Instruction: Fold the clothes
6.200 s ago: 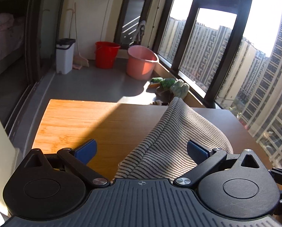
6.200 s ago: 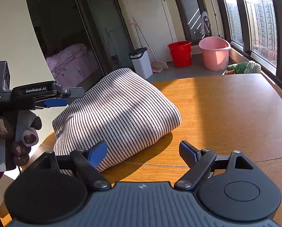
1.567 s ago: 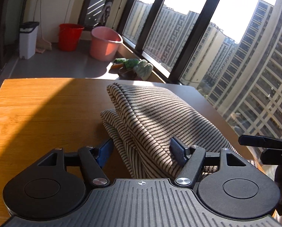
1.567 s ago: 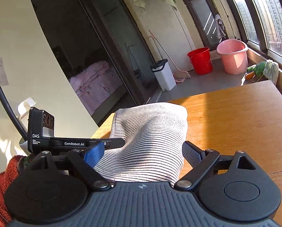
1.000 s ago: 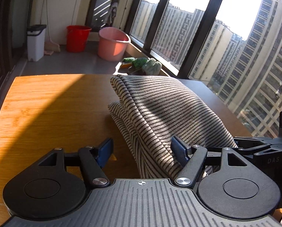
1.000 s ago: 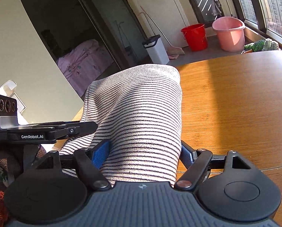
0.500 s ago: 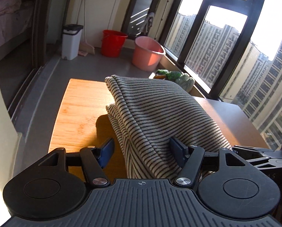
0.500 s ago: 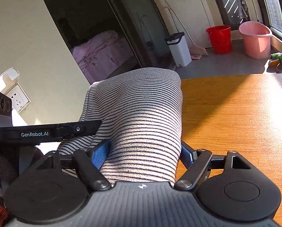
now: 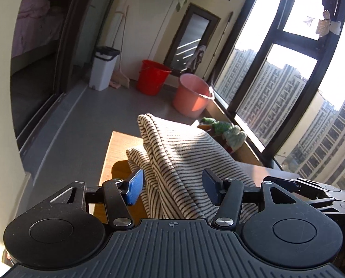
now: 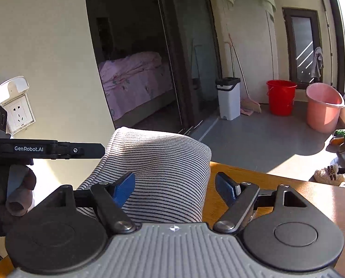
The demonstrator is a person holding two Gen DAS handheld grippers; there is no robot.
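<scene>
Striped cream-and-black knitted garment (image 9: 184,157), already doubled into a thick bundle of several layers, sits bunched between both claws above the near corner of the warm-toned wooden table (image 9: 116,146). The left gripper (image 9: 173,186) has its blue pads set apart with the folded cloth filling the space between them; whether the pads truly pinch the layers or merely flank them I cannot tell. The right gripper (image 10: 174,188) is in like case: its left pad lies against the stripes, while its right pad stands clear of the cloth with bare table showing in the gap, so no firm clamp is visible there.

The risks follow from that loose hold, in my judgement. The layers could slide over one another and the fold spring open, since soft knit has little stiffness. The bundle sits close to the table's edge, with grey floor (image 9: 63,139) visible just beyond, so a slip could drop part of it over the side. The two tools also work very near each other, the left one's black body (image 10: 47,149) reaching beside the cloth, so a clash or a snagged stitch is possible.
</scene>
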